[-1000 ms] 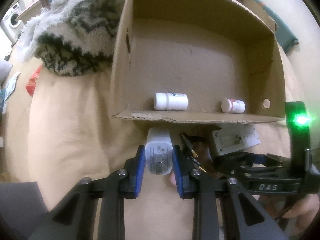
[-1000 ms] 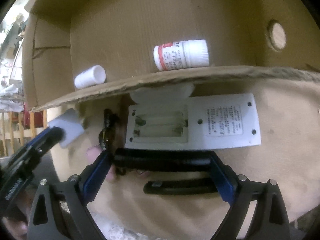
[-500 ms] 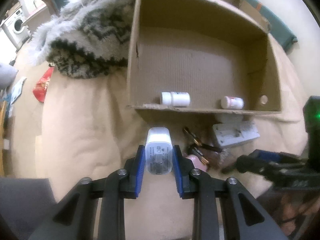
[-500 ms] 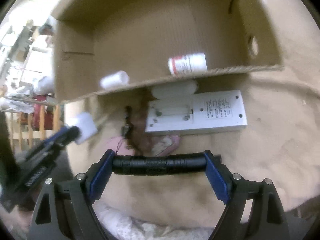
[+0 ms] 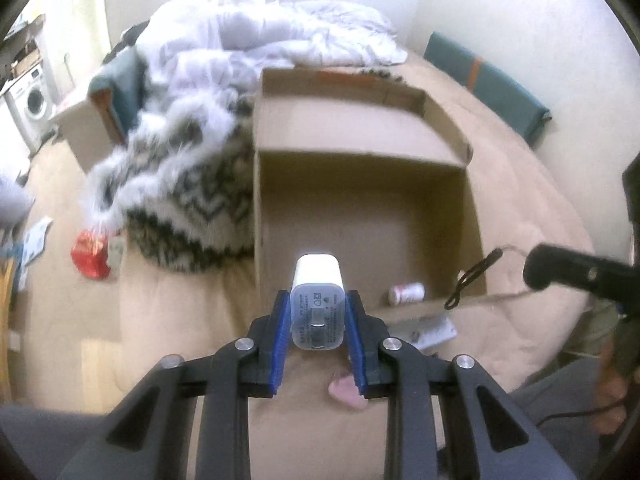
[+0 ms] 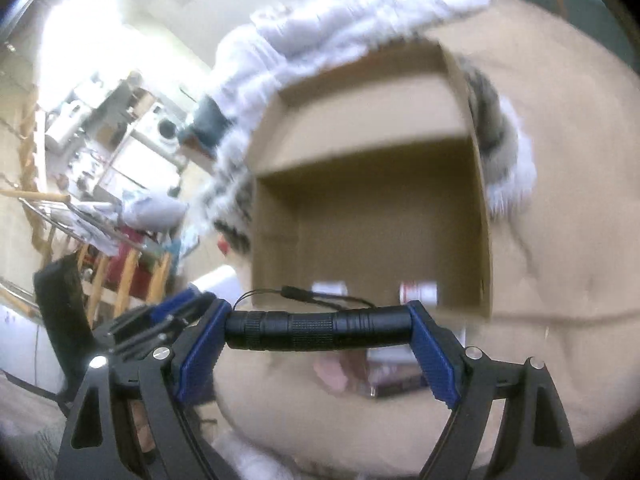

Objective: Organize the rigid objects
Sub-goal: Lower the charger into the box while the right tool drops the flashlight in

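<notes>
- Left gripper (image 5: 316, 320): fingers pinch a white charger (image 5: 317, 304), held just in front of the cardboard box (image 5: 360, 184).
- Right gripper (image 6: 318, 330): fingers clamp a black flashlight (image 6: 318, 330) by its ends, also before the box.
- A pill bottle (image 5: 407, 292) lies inside the box.

a fluffy patterned blanket (image 5: 188, 184) lies heaped beside a red packet (image 5: 90, 254), with a washing machine (image 5: 30, 106) far off.

- You have one cardboard box (image 5: 360, 184).
- One white charger (image 5: 318, 300).
- One black flashlight (image 6: 318, 328).
- One pill bottle (image 5: 407, 292) visible in the left view; two blurred shapes in the right view.
- One remote (image 5: 434, 330).
</notes>
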A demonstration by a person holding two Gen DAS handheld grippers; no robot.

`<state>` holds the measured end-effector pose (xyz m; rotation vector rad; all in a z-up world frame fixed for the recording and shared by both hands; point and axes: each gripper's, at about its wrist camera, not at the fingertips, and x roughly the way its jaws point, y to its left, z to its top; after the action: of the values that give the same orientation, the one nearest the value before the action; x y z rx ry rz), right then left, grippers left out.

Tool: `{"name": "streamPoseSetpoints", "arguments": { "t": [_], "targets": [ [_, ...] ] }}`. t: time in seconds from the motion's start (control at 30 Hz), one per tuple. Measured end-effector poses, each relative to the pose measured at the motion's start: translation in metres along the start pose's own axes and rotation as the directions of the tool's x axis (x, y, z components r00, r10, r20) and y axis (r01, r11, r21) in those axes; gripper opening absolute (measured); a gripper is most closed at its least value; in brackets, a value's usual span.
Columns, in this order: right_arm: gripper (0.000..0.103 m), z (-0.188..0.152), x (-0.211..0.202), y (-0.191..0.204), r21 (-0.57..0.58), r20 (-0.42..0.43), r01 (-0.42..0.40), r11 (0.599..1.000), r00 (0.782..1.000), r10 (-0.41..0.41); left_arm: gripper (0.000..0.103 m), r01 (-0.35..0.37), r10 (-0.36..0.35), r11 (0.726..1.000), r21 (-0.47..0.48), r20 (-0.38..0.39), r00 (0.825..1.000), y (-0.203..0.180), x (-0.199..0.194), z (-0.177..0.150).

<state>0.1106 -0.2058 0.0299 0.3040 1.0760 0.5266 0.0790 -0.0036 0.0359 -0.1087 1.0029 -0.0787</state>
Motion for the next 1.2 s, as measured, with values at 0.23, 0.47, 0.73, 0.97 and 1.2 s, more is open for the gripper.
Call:
{"name": "streamPoseSetpoints", "arguments": {
  "t": [0.23,0.47,0.73,0.97,1.2],
  "targets": [
    [0.092,0.036,0.007,-0.007,-0.017,0.063,0.030,0.999,0.998,-0.028,0.024,0.017,-0.017,0.999,0.029,0.006,1.000,-0.013,0.030,0.031],
    [0.092,0.029,0.070,-0.042,0.015,0.017,0.061,0.998,0.998,-0.061,0.024,0.029,-0.027,0.999,0.018,-0.107,0.994,-0.011,0.100,0.025],
    [0.092,0.014,0.119,-0.061,0.011,-0.074,0.129,0.992,0.989,-0.128,0.024,-0.006,0.009,1.000,0.029,-0.132,0.991,-0.006,0.133,0.010],
    [0.092,0.012,0.141,-0.064,-0.004,-0.143,0.186,0.983,0.973,-0.184,0.024,-0.011,0.015,0.999,0.035,-0.130,0.991,-0.003,0.147,0.005],
    [0.092,0.007,0.157,-0.066,0.000,-0.193,0.222,0.975,0.957,-0.217,0.024,-0.048,0.057,0.997,0.061,-0.154,0.986,-0.009,0.160,-0.001]
  ]
}}
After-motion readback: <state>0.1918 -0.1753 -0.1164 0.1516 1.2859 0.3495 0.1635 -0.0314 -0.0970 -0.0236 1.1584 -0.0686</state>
